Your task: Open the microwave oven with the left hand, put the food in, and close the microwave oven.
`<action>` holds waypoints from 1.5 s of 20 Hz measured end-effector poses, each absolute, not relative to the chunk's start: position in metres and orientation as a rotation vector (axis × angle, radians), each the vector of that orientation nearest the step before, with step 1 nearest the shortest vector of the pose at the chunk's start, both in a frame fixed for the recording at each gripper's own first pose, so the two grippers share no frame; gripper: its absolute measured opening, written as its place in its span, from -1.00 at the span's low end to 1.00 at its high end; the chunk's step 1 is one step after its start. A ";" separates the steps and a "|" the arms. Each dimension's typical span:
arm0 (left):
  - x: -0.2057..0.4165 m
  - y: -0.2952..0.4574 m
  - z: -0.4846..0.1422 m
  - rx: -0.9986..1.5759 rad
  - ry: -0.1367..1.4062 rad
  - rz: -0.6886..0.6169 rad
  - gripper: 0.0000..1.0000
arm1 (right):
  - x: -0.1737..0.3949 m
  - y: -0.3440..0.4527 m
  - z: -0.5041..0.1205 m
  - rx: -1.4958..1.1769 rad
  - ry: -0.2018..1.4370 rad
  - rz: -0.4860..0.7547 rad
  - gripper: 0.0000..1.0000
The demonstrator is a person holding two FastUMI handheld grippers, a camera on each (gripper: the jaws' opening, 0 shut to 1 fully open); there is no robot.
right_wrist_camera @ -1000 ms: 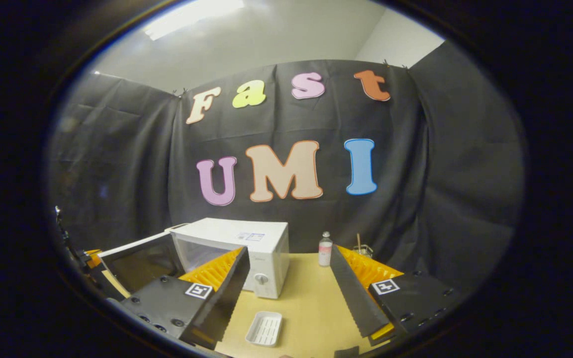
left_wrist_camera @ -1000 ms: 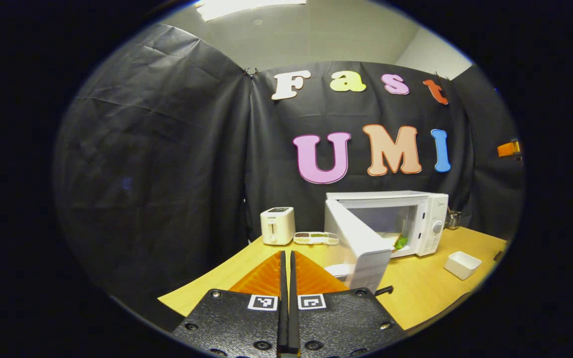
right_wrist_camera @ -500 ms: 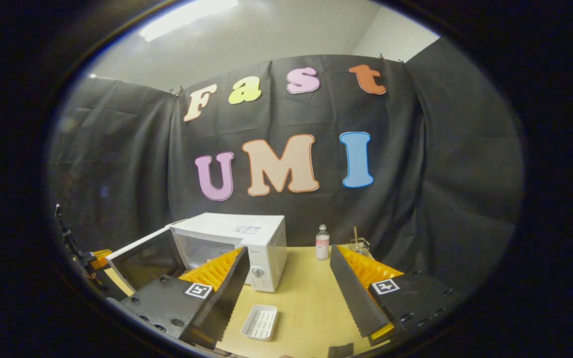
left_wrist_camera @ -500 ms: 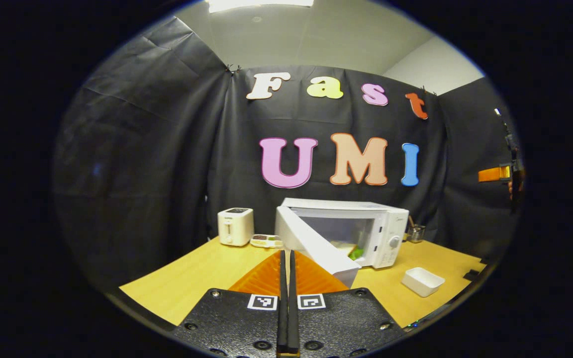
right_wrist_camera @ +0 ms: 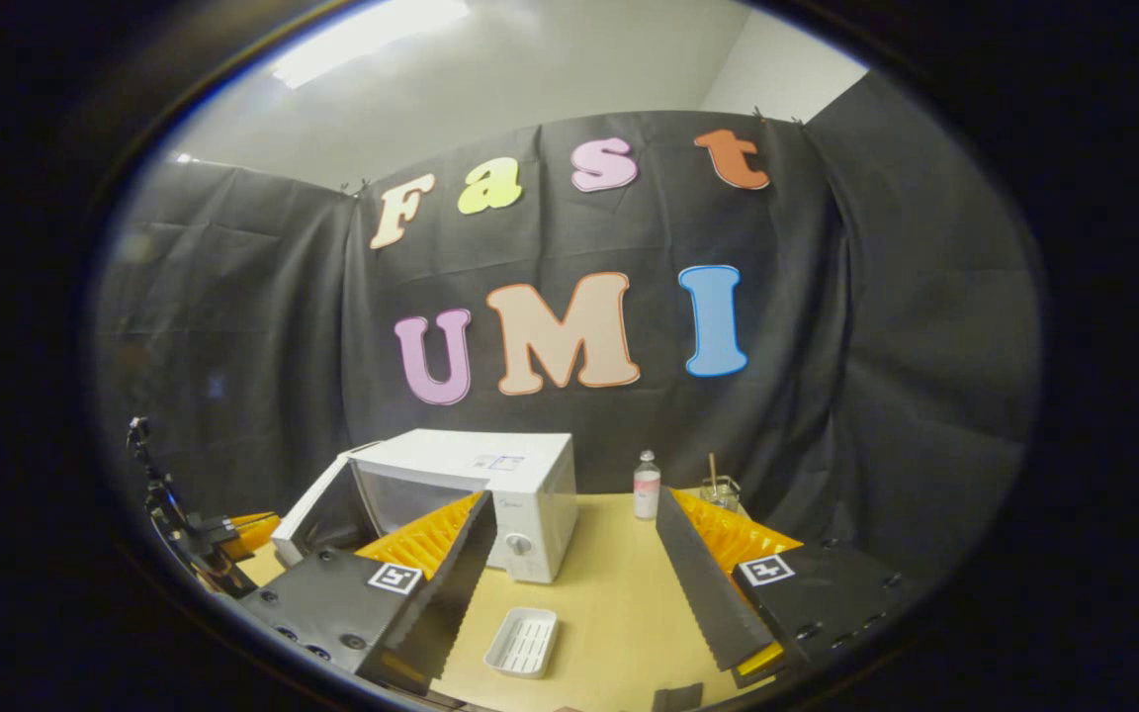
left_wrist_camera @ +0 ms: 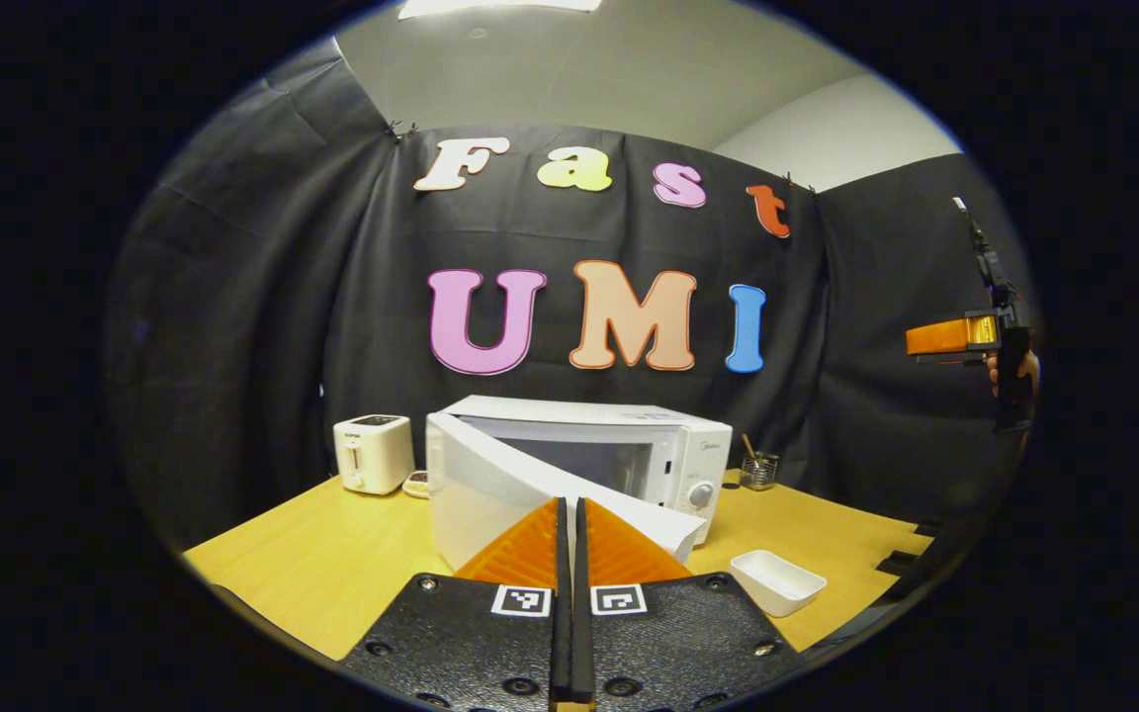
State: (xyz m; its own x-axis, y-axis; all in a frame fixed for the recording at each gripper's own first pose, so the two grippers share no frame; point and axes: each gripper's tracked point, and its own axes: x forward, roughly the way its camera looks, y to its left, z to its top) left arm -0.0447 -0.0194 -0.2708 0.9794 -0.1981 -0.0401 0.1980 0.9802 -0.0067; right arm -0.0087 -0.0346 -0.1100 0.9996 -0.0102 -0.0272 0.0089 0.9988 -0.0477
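Observation:
The white microwave (left_wrist_camera: 673, 450) stands mid-table with its door (left_wrist_camera: 490, 499) hanging partly ajar, hinged on the left. My left gripper (left_wrist_camera: 570, 504) is shut with nothing between its fingers, its tips right in front of the door's outer face; I cannot tell whether they touch it. The door hides the cavity floor. In the right gripper view the microwave (right_wrist_camera: 500, 475) is at centre left, its door (right_wrist_camera: 317, 504) angled outward, and the left gripper (right_wrist_camera: 238, 529) is beside it. My right gripper (right_wrist_camera: 571, 499) is open and empty, held above the table.
A white toaster (left_wrist_camera: 372, 453) stands left of the microwave. An empty white tray (left_wrist_camera: 777, 581) (right_wrist_camera: 522, 641) lies in front of the microwave's right side. A small bottle (right_wrist_camera: 646, 487) and a glass with sticks (right_wrist_camera: 718, 489) stand at the back. A hand holds the right gripper (left_wrist_camera: 950, 338) far right.
The microwave door has swung from wide open to partly ajar, and now covers the green food seen inside. My left gripper moved rightward with the door. The right gripper barely moved.

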 end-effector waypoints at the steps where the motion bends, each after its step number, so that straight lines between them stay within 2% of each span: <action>1: -0.039 -0.028 -0.272 -0.012 0.043 -0.214 -0.98 | -0.008 -0.035 -0.109 -0.041 0.027 -0.011 0.83; 8: 0.016 -0.070 -0.269 -0.014 0.012 -0.228 -0.98 | -0.011 -0.053 -0.100 -0.073 -0.016 -0.083 0.83; 19: 0.086 -0.131 -0.297 -0.009 0.086 -0.235 -0.98 | -0.015 -0.051 -0.100 -0.083 0.002 -0.072 0.83; 30: 0.145 -0.141 -0.320 0.032 0.128 -0.174 -0.99 | -0.015 -0.064 -0.111 -0.067 0.025 -0.078 0.83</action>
